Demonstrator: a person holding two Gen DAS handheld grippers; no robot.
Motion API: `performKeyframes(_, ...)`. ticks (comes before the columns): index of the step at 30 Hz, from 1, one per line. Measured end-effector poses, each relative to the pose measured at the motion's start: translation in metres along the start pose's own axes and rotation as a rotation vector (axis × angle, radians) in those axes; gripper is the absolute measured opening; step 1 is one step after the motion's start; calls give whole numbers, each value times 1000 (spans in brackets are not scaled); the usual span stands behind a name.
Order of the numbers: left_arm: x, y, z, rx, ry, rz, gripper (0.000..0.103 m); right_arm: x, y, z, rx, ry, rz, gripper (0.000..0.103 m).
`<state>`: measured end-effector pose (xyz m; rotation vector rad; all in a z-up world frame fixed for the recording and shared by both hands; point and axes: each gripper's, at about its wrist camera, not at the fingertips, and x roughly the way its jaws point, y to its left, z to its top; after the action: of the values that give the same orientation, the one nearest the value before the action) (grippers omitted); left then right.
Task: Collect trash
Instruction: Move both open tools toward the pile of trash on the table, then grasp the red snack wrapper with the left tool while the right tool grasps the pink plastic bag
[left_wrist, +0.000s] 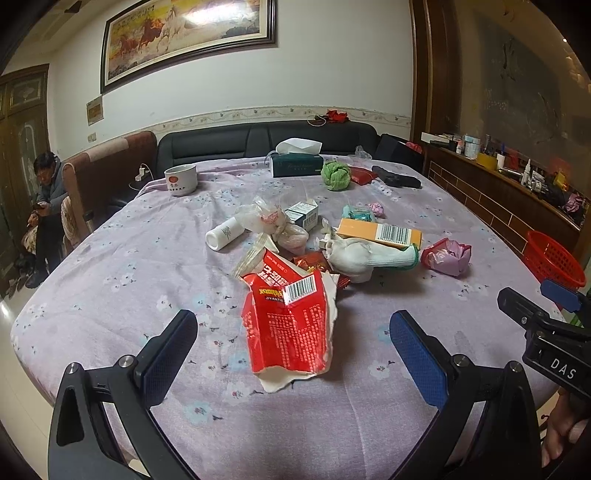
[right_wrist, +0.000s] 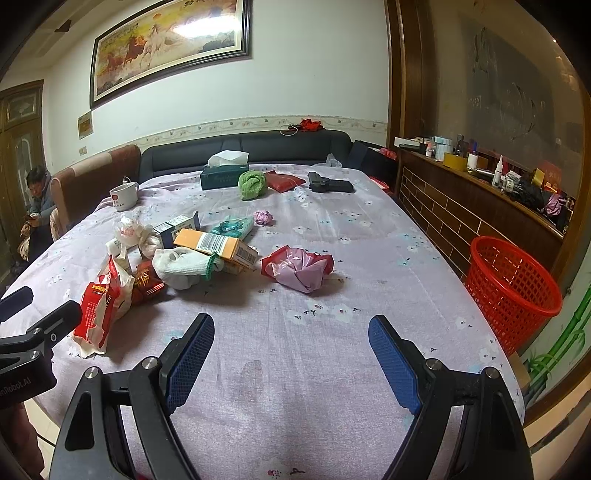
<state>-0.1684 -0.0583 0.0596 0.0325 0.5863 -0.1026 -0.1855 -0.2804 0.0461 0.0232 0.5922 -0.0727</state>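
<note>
Carton: torn red card, crumpled, near table edge | left gripper, right gripper: wide, empty | basket: red mesh, whole only in right view

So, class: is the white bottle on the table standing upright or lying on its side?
Lying on its side. The white bottle rests lengthwise on the tablecloth, beside the crumpled plastic bag.

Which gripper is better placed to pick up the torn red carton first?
Left. The torn red carton lies straight ahead of the open left gripper. For the right gripper, also open, it lies off to one side.
</note>
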Motion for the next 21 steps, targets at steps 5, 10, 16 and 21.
performKeyframes(5,15,37,5,-116,76,-41,103,4,-3,0,9,13,10,89)
performKeyframes(10,31,61,6,-190,131,-93,97,10,-17,3,62,42,47,89)
performKeyframes(16,60,58,3,-192,221,-140,82,16,-26,6,99,57,67,89)
performKeyframes(21,83,57,-1,-201,285,-162,73,22,-32,7,116,75,95,89)
